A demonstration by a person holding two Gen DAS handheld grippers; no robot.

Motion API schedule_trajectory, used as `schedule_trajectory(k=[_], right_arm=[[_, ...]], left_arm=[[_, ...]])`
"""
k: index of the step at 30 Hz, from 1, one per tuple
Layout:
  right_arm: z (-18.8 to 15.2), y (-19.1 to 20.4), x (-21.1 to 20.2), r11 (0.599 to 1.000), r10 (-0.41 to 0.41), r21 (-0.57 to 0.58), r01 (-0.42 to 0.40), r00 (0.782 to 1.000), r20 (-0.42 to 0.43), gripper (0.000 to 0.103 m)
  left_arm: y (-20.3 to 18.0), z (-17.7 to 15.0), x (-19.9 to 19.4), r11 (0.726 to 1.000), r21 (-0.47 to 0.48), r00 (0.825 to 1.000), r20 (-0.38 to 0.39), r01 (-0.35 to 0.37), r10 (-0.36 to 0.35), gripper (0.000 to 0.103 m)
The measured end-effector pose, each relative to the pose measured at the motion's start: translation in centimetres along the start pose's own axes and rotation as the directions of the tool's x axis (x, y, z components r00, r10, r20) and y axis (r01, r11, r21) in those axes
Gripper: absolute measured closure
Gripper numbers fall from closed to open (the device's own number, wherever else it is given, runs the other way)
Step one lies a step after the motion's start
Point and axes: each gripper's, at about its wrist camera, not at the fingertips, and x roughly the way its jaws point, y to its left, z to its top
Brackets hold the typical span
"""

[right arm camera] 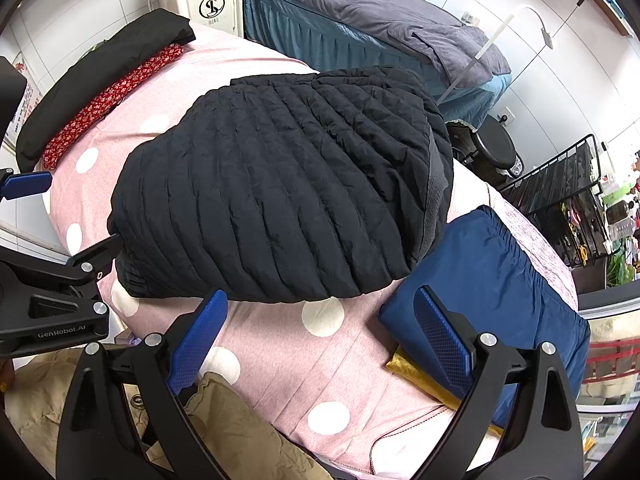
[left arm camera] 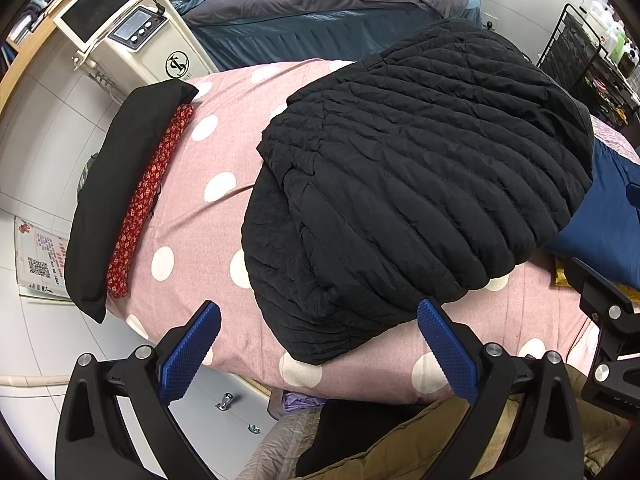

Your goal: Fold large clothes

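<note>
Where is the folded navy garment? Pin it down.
In the right wrist view the folded navy garment lies at the right of the pink polka-dot bedspread, beside the black quilted jacket, atop a gold item.

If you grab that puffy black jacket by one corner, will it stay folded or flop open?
Probably flop: the black quilted jacket looks soft and puffy, with wrinkled fabric and loose folded layers at its near edge. It likely feels light for its bulk, given the padded ribs. Its smooth shell may slide easily on the pink dotted sheet. Both grippers hang open, touching nothing.
</note>
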Motion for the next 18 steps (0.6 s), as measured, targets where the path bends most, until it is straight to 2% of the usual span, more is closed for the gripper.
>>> schedule_trajectory(k=[18], right_arm=[[-0.41, 0.03, 0.30, 1.000, 0.007, 0.002, -0.007, 1.000, 0.003, 0.010]], left_arm=[[-0.04, -0.06, 0.07, 1.000, 0.001, 1.000, -0.004, 0.001, -0.001, 0.006]])
